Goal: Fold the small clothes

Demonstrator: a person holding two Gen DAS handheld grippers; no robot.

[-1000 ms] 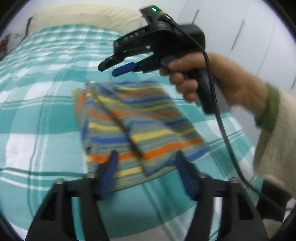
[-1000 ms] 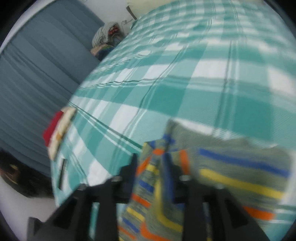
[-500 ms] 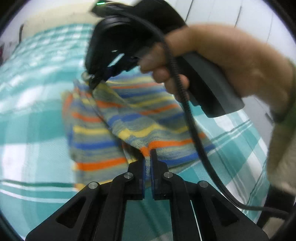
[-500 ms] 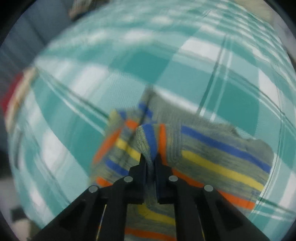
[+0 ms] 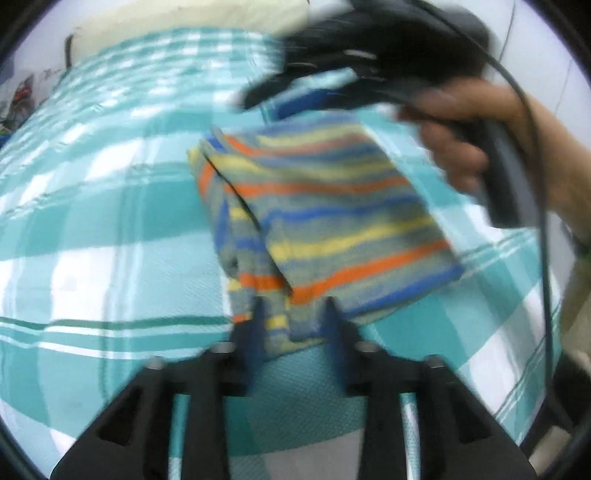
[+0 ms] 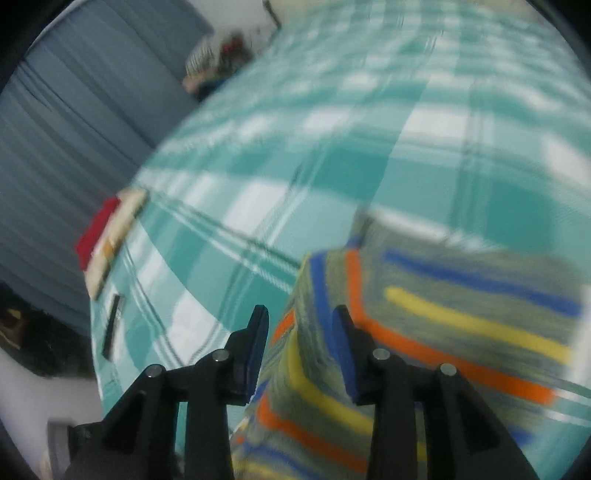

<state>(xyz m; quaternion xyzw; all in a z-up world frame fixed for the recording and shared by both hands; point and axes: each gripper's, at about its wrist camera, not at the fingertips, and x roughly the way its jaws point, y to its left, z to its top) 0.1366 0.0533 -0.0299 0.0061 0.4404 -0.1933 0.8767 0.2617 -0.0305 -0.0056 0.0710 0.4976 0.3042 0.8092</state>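
Note:
A small striped garment [image 5: 325,221], grey with blue, yellow and orange bands, lies folded on the teal checked bedspread [image 5: 92,221]. My left gripper [image 5: 293,314] is open, its blue-padded fingers just above the garment's near edge and holding nothing. My right gripper [image 5: 273,99] is blurred, in a hand above the garment's far edge. In the right wrist view the right gripper [image 6: 299,321] is open over the garment's folded corner [image 6: 443,325], not gripping it.
A cream pillow [image 5: 192,18] lies at the head of the bed. In the right wrist view a folded red and cream cloth [image 6: 107,236] and a dark flat object [image 6: 112,325] lie near the bed's edge, by blue curtains [image 6: 74,147].
Both grippers were shut on the garment's edge half a second ago. Both have opened and let go. The garment now lies folded flat on the bed.

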